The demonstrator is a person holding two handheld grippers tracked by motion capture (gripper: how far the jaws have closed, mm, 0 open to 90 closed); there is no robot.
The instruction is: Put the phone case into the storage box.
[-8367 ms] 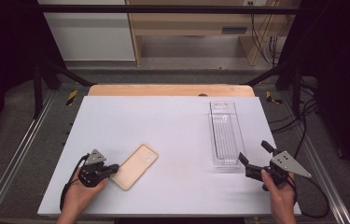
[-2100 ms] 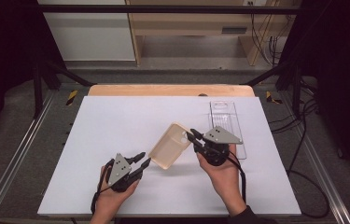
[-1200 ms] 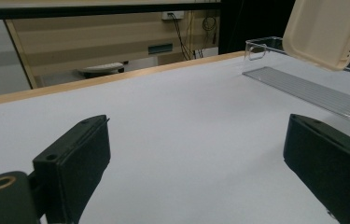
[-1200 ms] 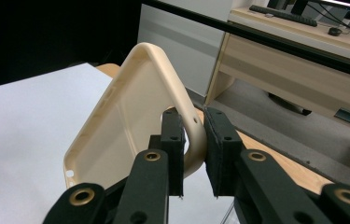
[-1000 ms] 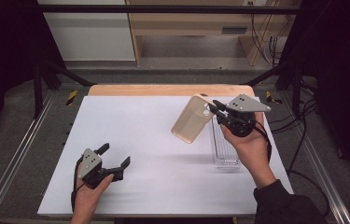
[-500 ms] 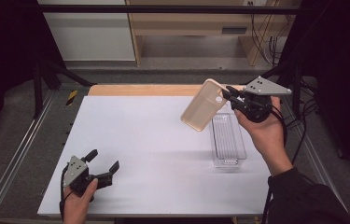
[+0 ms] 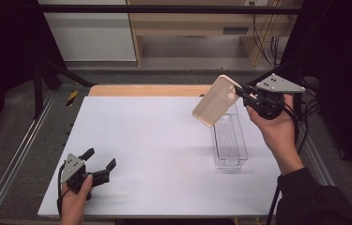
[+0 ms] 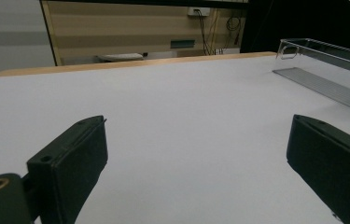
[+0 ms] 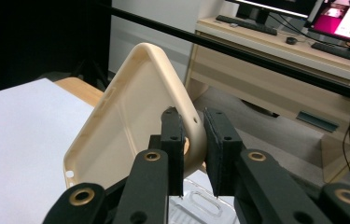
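A beige phone case (image 7: 216,101) hangs tilted in the air above the far end of a clear plastic tray (image 7: 229,140). My right gripper (image 7: 239,90) is shut on one end of the case, near its camera cutout. In the right gripper view the case (image 9: 130,130) shows its hollow inside, with both jaws pinching its edge and the tray (image 9: 196,207) below them. My left gripper (image 7: 99,165) rests open near the table's front left corner, nothing between its fingers (image 8: 70,163).
The white table top (image 7: 145,140) stretches between both hands, with a wooden strip (image 7: 145,90) along its far edge. Metal rails run along each side. A desk with monitors (image 9: 340,18) stands beyond the table. The tray's rim (image 8: 322,46) rises to the right in the left gripper view.
My right gripper has carried the phone case from the table's middle up and back to above the tray. My left gripper let go of it earlier and drew back to the front left.
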